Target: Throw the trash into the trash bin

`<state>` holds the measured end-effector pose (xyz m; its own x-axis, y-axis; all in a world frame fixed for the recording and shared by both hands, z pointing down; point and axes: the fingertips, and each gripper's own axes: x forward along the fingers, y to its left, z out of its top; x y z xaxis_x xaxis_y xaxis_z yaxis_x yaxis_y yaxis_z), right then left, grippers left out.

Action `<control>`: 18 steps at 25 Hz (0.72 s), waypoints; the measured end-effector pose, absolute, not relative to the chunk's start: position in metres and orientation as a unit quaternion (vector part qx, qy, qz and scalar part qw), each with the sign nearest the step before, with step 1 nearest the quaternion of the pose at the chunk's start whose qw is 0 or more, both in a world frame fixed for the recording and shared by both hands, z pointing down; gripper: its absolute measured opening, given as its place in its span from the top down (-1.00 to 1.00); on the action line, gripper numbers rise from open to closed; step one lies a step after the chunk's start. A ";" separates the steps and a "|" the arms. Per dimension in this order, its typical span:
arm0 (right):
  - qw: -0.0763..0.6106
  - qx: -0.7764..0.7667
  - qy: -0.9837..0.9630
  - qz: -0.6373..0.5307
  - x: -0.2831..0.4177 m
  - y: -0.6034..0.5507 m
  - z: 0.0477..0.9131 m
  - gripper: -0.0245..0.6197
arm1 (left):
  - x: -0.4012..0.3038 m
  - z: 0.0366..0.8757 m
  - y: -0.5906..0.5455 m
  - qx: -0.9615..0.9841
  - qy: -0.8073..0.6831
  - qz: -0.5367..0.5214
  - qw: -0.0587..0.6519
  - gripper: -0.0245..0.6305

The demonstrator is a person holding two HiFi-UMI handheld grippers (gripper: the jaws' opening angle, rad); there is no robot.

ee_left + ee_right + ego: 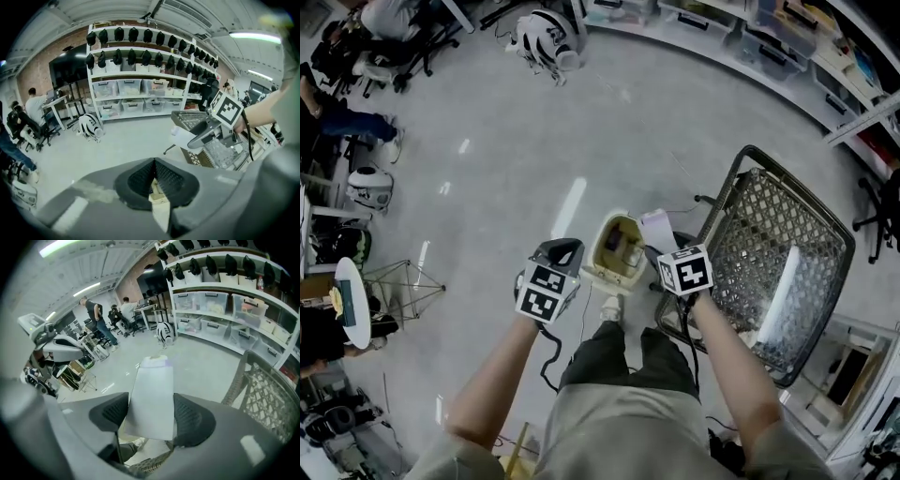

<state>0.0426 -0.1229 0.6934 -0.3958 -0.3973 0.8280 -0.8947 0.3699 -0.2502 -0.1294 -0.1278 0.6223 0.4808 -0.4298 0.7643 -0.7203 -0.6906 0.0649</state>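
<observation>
Trash in hand: the right gripper (149,417) has its jaws spread wide and clamped on a flat white packet (152,390). It is angled downward at the right edge of the open trash bin (598,261) on the floor, apparently so the packet can fall in on release. The left gripper (153,176), jaws closed on nothing, hangs at the bin's other side, seemingly just out of the way, and a wire basket (773,234) stands close by.

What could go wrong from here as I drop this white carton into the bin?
The white carton stands far out of the right tool, so it may tilt or slip. In the head view it hangs beside the trash bin, not over its opening; released now, it would probably hit the floor.
</observation>
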 end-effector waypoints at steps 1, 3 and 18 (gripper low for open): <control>0.350 0.420 -0.754 0.364 0.035 -0.124 0.705 -0.02 | -0.134 0.633 -0.129 0.836 -0.344 0.377 0.200 0.92; 0.368 0.401 -0.755 0.366 0.022 -0.123 0.729 -0.02 | -0.144 0.656 -0.130 0.832 -0.344 0.378 0.214 0.92; 0.468 0.330 -0.717 0.397 -0.026 -0.128 0.918 -0.02 | -0.187 0.826 -0.146 0.804 -0.325 0.406 0.289 0.92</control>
